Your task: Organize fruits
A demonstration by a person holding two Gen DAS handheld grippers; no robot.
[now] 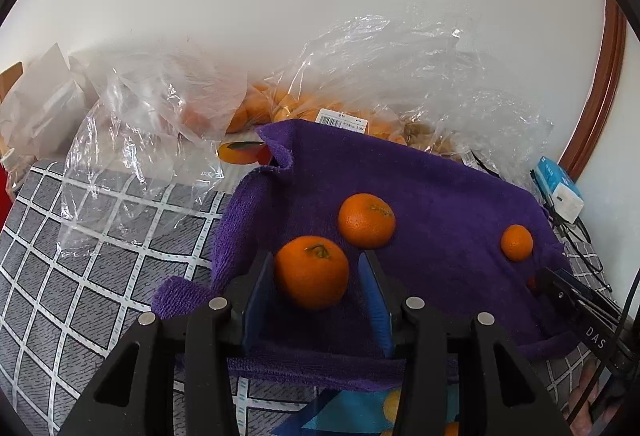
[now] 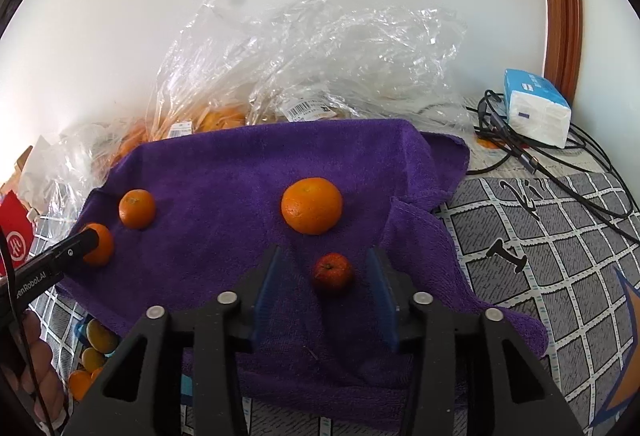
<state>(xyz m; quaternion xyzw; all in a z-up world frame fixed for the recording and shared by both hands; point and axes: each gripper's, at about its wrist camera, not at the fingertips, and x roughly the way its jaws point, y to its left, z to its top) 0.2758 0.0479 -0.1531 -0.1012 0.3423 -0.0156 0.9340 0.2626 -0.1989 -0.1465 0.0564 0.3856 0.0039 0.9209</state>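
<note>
Left claw [image 1: 316, 276], low in the left wrist frame, is spreading its jaws around an orange [image 1: 311, 271] lying on the purple towel [image 1: 440, 196]. Right claw [image 2: 326, 276] is gaping around a small red fruit [image 2: 333, 271] at lower centre. Behind, clear bags [image 1: 328, 92] are holding more oranges under barcode labels [image 1: 342, 119]; text unreadable.
</note>
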